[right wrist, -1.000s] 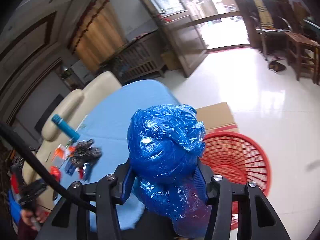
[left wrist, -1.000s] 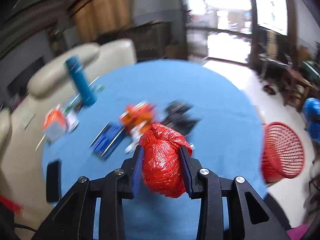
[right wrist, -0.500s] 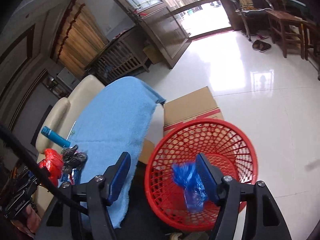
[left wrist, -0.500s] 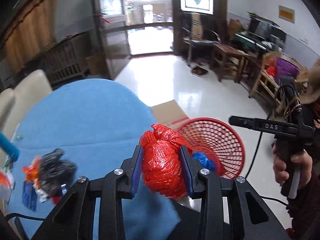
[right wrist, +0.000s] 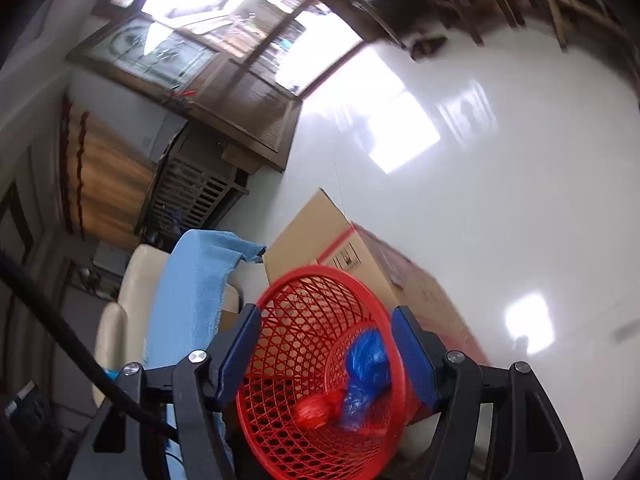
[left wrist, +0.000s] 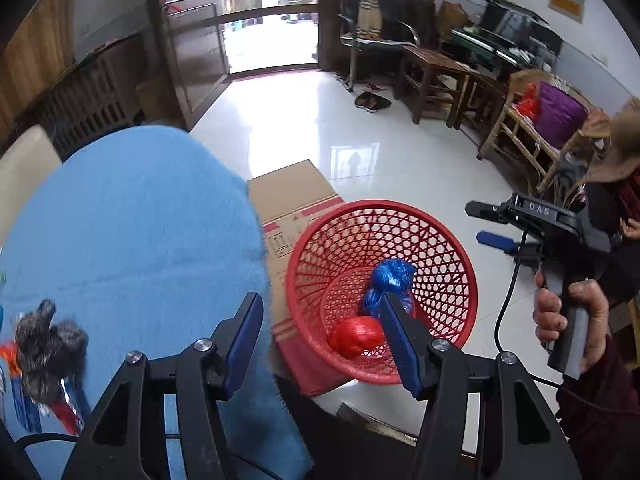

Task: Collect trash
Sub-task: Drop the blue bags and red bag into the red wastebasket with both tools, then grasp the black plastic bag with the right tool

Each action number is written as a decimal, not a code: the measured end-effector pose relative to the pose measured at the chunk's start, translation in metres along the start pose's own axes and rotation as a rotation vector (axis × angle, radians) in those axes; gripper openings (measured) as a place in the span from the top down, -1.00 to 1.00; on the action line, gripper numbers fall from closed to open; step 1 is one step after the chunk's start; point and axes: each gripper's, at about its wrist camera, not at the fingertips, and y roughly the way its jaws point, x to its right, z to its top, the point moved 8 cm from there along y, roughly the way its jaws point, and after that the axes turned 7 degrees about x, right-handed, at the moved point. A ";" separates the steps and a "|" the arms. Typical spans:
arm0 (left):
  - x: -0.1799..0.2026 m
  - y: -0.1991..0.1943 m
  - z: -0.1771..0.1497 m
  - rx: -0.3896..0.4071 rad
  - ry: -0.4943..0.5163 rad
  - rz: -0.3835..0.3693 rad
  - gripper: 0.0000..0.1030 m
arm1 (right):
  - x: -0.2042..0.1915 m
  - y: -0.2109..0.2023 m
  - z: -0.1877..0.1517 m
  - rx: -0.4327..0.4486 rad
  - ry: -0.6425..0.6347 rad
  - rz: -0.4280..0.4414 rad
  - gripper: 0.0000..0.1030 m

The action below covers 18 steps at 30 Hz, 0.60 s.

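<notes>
Both bags dropped in the basket

Left tool [left wrist: 320, 340], jaws just opened, and right tool [right wrist: 326, 354] gape empty over the red mesh basket [left wrist: 460, 268]; next, reach the black bag [left wrist: 48, 340] on the counter [left wrist: 132, 220].

Two bags [left wrist: 390, 276] in basket [left wrist: 460, 272], touching. Box [left wrist: 296, 196] just behind basket. Bench [left wrist: 132, 220] left of basket.

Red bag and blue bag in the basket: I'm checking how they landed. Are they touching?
Touching. In the right wrist view the red bag presses against the lower end of the blue bag at the bottom of the red basket, no gap between them.
</notes>
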 end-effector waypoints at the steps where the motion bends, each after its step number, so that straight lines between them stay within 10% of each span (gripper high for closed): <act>1: -0.008 -0.006 -0.004 0.002 -0.023 0.019 -0.20 | 0.006 0.004 -0.002 -0.006 0.025 0.004 -0.38; 18: -0.096 -0.085 -0.036 0.124 -0.181 0.220 -0.20 | -0.012 0.065 -0.019 -0.114 -0.043 0.019 -0.41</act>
